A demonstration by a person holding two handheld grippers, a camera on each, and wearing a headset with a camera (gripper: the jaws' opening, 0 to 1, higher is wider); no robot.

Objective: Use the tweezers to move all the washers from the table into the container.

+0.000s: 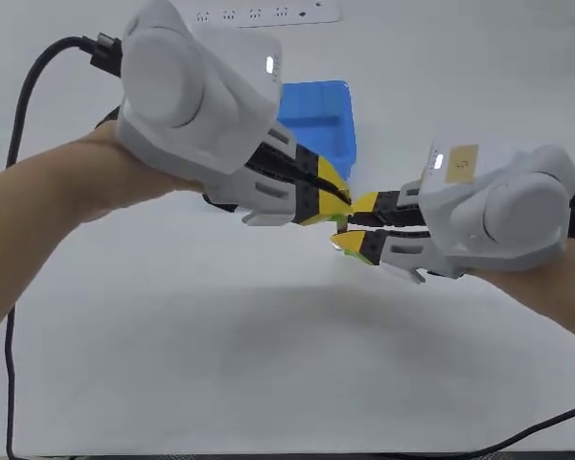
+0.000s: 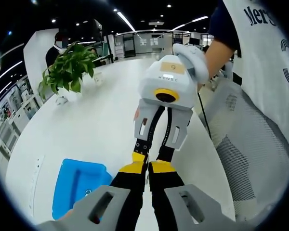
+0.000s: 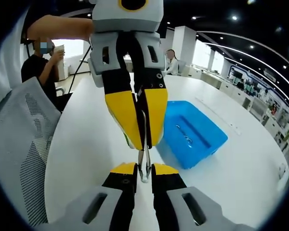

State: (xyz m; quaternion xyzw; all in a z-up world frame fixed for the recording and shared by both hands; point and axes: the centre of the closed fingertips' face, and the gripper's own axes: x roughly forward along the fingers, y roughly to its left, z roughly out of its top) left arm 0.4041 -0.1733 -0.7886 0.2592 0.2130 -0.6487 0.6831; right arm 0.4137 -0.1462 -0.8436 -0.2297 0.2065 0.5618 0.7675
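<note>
left gripper faces right gripper, tweezers between them

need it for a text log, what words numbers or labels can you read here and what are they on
"Mers": on the person's white shirt, cut off by the edge of the left gripper view.
"3": big numeral on the same shirt, partly cut off.
Not readable: the print on the yellow label on the right gripper, too blurred.

Blue container half hidden behind the left hand-held gripper
</note>
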